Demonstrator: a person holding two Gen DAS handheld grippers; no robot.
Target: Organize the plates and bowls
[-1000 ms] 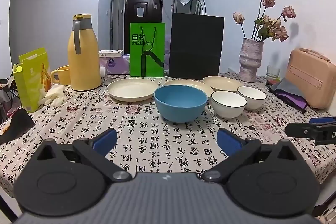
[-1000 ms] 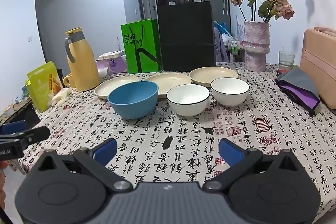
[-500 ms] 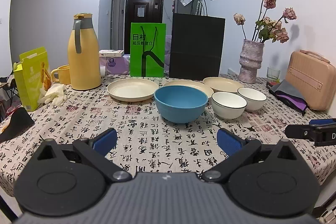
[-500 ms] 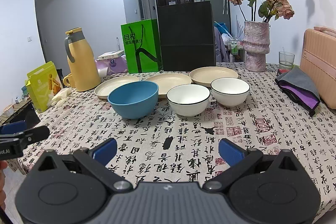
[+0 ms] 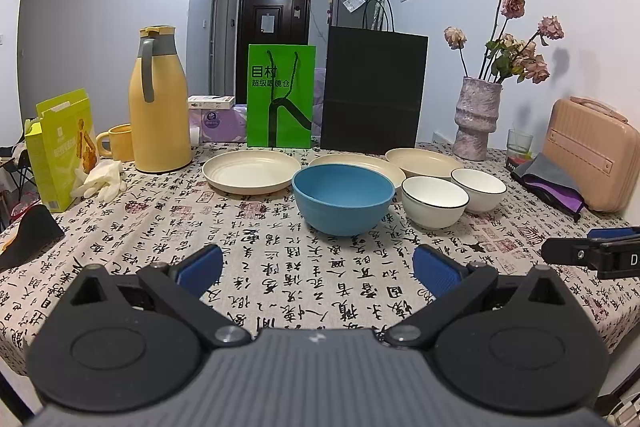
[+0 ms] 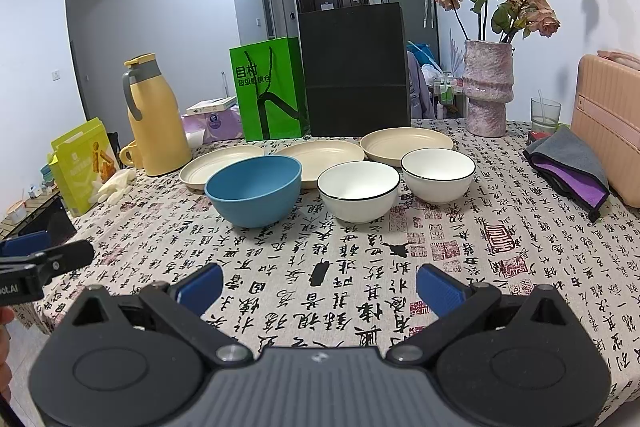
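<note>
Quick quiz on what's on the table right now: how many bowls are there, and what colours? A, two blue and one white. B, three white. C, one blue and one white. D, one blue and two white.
D: in front of the cream plates stand a blue bowl and two white bowls with dark rims, one in the middle and one to its right.

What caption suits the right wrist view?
Open right hand-held gripper faces a round blue bowl, two black-rimmed white bowls and three cream plates on a calligraphy-print tablecloth.
</note>
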